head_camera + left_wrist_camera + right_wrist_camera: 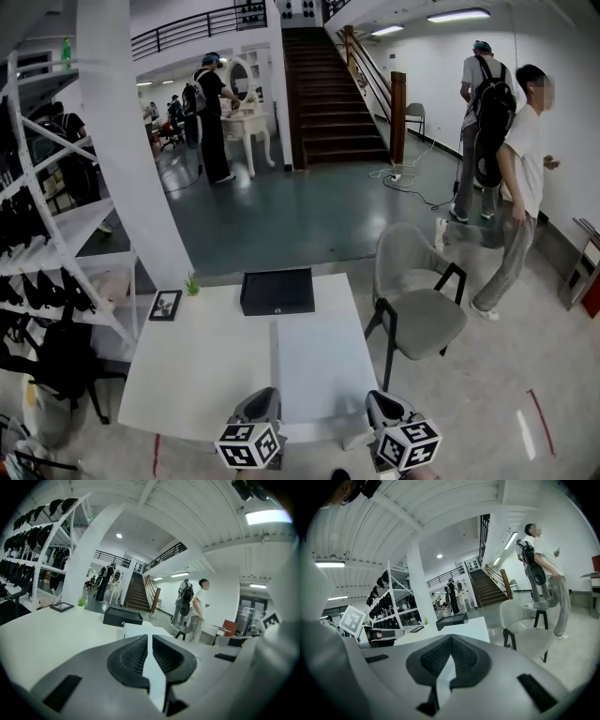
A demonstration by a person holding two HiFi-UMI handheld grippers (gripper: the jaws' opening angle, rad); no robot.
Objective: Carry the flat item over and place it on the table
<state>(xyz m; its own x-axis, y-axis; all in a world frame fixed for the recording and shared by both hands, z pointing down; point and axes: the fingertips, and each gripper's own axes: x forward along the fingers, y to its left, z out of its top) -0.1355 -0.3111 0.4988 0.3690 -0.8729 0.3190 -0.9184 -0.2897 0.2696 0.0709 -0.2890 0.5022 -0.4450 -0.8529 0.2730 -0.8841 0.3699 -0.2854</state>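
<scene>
A flat pale white panel [322,370] lies level over the right part of the white table [202,366]; I cannot tell whether it rests on it. My left gripper [261,400] is shut on the panel's near left edge and my right gripper [383,403] on its near right corner. In the left gripper view the dark ribbed pads [133,656] of that gripper [149,643] pinch a thin white edge, and the panel [139,630] stretches away beyond them. In the right gripper view the gripper [451,644] is closed with a white strip of the panel [444,673] between its pads.
A black flat box [277,292] sits at the table's far edge, with a small framed picture [165,305] and a tiny green plant [192,284] at the far left. A grey chair [417,305] stands right of the table. White shelving [52,234] lines the left; people [520,178] stand at right.
</scene>
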